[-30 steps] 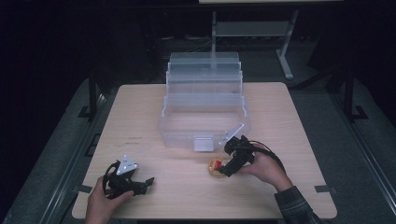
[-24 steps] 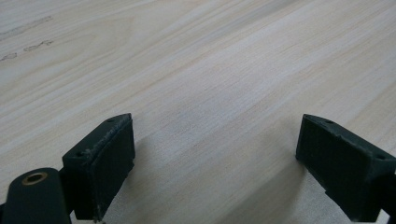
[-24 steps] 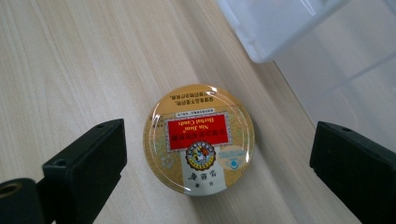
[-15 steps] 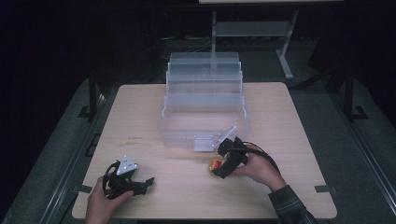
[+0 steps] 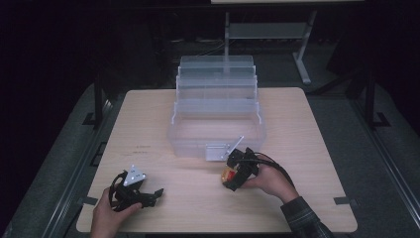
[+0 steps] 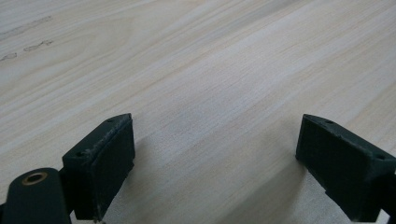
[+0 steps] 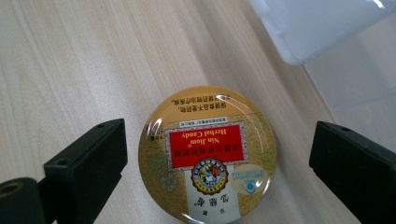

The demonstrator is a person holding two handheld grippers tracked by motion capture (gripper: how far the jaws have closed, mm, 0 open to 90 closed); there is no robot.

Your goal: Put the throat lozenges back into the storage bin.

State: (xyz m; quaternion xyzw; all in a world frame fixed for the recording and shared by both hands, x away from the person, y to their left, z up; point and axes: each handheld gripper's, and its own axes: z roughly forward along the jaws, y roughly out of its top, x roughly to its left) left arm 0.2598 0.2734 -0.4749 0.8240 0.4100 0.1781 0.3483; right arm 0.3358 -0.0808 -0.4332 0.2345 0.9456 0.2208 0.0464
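A round gold candy tin (image 7: pixel 208 154) with a red label lies flat on the wooden table (image 5: pixel 198 198), just in front of a clear plastic box (image 5: pixel 218 131). My right gripper (image 7: pixel 217 170) is open above the tin, one jaw on each side, with a gap between each jaw and the tin. In the high view the right gripper (image 5: pixel 236 174) points down over the tin (image 5: pixel 227 174). My left gripper (image 5: pixel 148 196) rests near the table's front left, open, with bare wood between its jaws (image 6: pixel 215 172).
The clear box has a tiered, stepped back section (image 5: pixel 217 74) and a latch (image 5: pixel 218 151) on its front wall. The box's white corner (image 7: pixel 317 28) lies close beyond the tin. A dark floor and a metal stand (image 5: pixel 297 39) lie behind the table.
The right gripper has tilted over and lowered onto the tin, now straddling it. The left gripper has stayed put.
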